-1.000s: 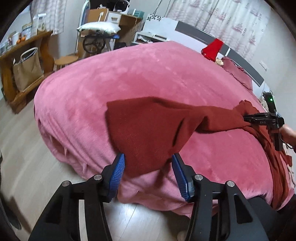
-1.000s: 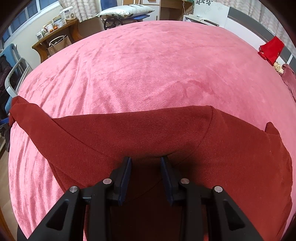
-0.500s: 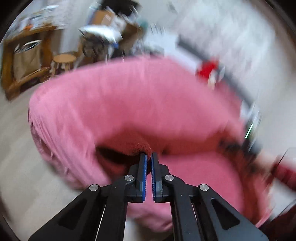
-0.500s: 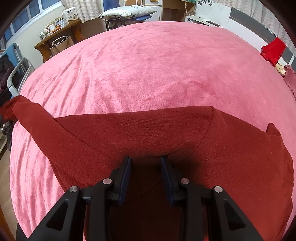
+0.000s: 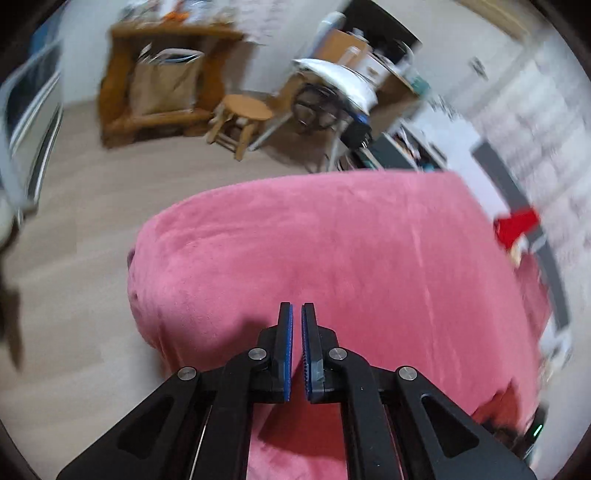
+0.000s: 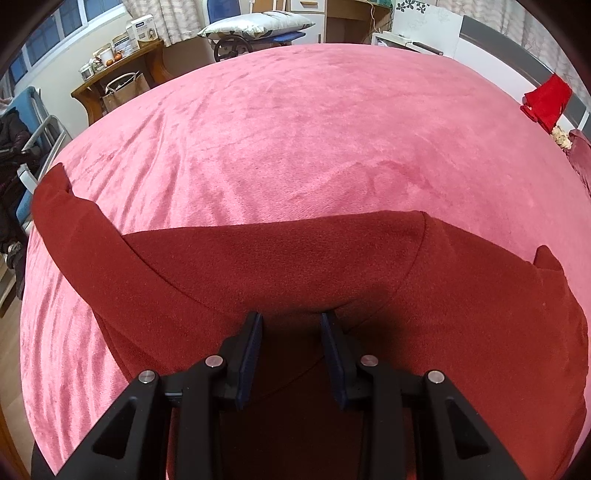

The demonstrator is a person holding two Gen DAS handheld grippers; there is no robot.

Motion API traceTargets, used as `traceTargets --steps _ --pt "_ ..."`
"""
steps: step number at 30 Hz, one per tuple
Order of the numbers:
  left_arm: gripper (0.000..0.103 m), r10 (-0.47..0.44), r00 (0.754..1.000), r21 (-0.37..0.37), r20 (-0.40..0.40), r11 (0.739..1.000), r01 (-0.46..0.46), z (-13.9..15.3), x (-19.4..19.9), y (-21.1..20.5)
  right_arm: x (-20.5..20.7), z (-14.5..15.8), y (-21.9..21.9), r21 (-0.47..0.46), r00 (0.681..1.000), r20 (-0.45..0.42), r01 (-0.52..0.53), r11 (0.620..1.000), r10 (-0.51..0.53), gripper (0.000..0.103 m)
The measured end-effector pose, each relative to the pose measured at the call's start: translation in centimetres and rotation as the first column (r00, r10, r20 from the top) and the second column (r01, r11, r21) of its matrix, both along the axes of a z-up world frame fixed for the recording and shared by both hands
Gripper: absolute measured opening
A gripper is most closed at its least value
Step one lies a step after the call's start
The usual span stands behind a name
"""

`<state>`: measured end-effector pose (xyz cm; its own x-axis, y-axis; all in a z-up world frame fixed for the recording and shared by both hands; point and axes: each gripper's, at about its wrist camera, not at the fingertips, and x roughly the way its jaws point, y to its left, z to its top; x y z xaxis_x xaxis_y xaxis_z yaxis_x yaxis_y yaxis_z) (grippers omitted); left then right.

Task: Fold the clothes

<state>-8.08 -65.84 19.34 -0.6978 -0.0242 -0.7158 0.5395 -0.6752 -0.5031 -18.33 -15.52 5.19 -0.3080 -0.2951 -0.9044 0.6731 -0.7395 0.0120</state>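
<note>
1. So far, the garment (image 6: 295, 266) lay on the blanket's (image 6: 314, 140) near edge, barely folded.
2. Your right gripper (image 6: 291, 325) stood part open over its middle, gripping nothing.
3. Your left gripper (image 5: 296, 317) was closed, empty; both sleeves remained.

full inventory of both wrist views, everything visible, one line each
garment: 1, dark red, spread on the near part of the bed, one sleeve out to the left
bed cover: 1, pink, over the whole bed
red cloth: 1, bright red, far right edge of the bed
pillow: 1, pale, beyond the bed
paper bag: 1, brown, in the wooden shelf
stool: 1, wooden, on the floor
left gripper: fingers shut, nothing between them
right gripper: fingers apart, on the garment
</note>
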Motion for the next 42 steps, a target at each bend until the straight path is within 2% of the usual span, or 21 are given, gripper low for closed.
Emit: traceTargets --steps 2,3,6,8,10,11,13,14,16,19,21,23,25,30,32,33,35,36,39,40,42 --pt "0.009 -0.042 0.998 -0.02 -0.035 0.999 0.042 0.0 0.4 0.7 0.0 0.0 0.2 -0.011 1.0 0.003 -0.001 1.0 0.001 0.033" --pt "0.015 -0.095 0.995 -0.051 -0.021 0.994 0.094 -0.1 0.2 1.5 0.0 0.0 0.3 -0.017 1.0 0.006 0.0 1.0 0.0 0.033" --pt "0.026 -0.254 0.963 -0.106 0.091 0.959 0.263 -1.6 0.1 4.2 -0.3 0.2 0.4 -0.024 1.0 0.019 0.005 1.0 -0.005 0.033" --pt "0.027 -0.318 0.937 -0.096 0.145 0.938 0.333 -2.8 0.2 5.6 -0.4 1.0 0.4 -0.041 1.0 0.01 0.015 0.999 -0.014 0.032" --pt "0.032 -0.347 0.926 -0.075 0.146 0.93 0.36 -3.8 0.7 6.8 -0.2 2.4 0.3 -0.103 0.999 -0.032 0.008 0.995 -0.012 0.032" --pt "0.04 -0.348 0.927 -0.086 0.143 0.928 0.362 -3.9 0.7 7.1 -0.2 3.0 0.2 -0.144 0.999 -0.041 -0.007 0.99 0.001 0.033" --pt "0.045 -0.343 0.929 -0.118 0.14 0.926 0.36 -4.2 0.8 7.7 -0.4 3.1 -1.3 -0.168 0.997 0.008 -0.076 0.983 0.078 0.033" --pt "0.046 -0.341 0.929 -0.13 0.145 0.924 0.359 -4.4 0.6 7.9 -0.2 2.9 -2.3 -0.122 0.994 -0.003 -0.113 0.986 0.113 0.033" --pt "0.048 -0.352 0.918 -0.178 0.183 0.907 0.383 -4.5 0.3 8.8 0.4 2.0 -5.1 0.041 0.975 -0.066 -0.209 0.977 0.212 0.033" --pt "0.049 -0.382 0.889 -0.247 0.253 0.863 0.441 -4.4 -0.3 9.7 1.1 0.7 -8.2 0.177 0.925 -0.11 -0.341 0.923 0.363 0.033" --pt "0.056 -0.396 0.87 -0.274 0.294 0.837 0.473 -4.1 -0.7 10.3 0.8 0.4 -8.7 0.231 0.903 -0.101 -0.387 0.893 0.417 0.033" --pt "0.056 -0.388 0.866 -0.261 0.315 0.842 0.473 -4.4 -1.2 10.4 0.5 0.2 -8.2 0.274 0.881 -0.079 -0.43 0.86 0.466 0.029" --pt "0.056 -0.366 0.871 -0.25 0.328 0.855 0.454 -4.3 -1.4 10.3 -0.1 0.7 -8.1 0.272 0.889 -0.072 -0.419 0.866 0.452 0.001" --pt "0.056 -0.327 0.901 -0.248 0.285 0.883 0.399 -3.3 -1.2 9.7 -4.1 3.8 -4.9 0.132 0.962 -0.169 -0.194 0.972 0.215 0.0" --pt "0.056 -0.329 0.911 -0.207 0.247 0.901 0.382 -3.2 -1.0 9.0 -6.1 4.5 -3.4 0.04 0.982 -0.123 -0.142 0.989 0.146 0.003" --pt "0.056 -0.333 0.91 -0.176 0.247 0.908 0.381 -3.4 -1.0 8.6 -6.3 4.5 -3.7 -0.005 0.983 -0.076 -0.17 0.985 0.169 0.004" --pt "0.056 -0.354 0.894 -0.123 0.274 0.909 0.398 -4.0 -1.2 8.4 -5.7 4.4 -4.2 -0.077 0.96 0.023 -0.275 0.958 0.278 0.016" --pt "0.056 -0.371 0.885 -0.106 0.28 0.905 0.413 -4.2 -1.2 8.4 -4.6 4.2 -5.1 -0.073 0.938 0.052 -0.338 0.938 0.342 0.026" --pt "0.056 -0.41 0.871 -0.114 0.27 0.885 0.451 -4.1 -0.8 8.8 -2.4 2.8 -8.2 -0.029 0.854 0.12 -0.507 0.862 0.506 0.025" --pt "0.056 -0.414 0.87 -0.109 0.267 0.884 0.454 -4.1 -0.7 8.8 -1.6 2.1 -9.0 0.008 0.837 0.133 -0.536 0.844 0.53 0.026" --pt "0.056 -0.41 0.869 -0.112 0.276 0.885 0.452 -4.3 -0.7 8.9 -0.4 0.6 -10.1 0.098 0.831 0.132 -0.553 0.827 0.54 0.025"
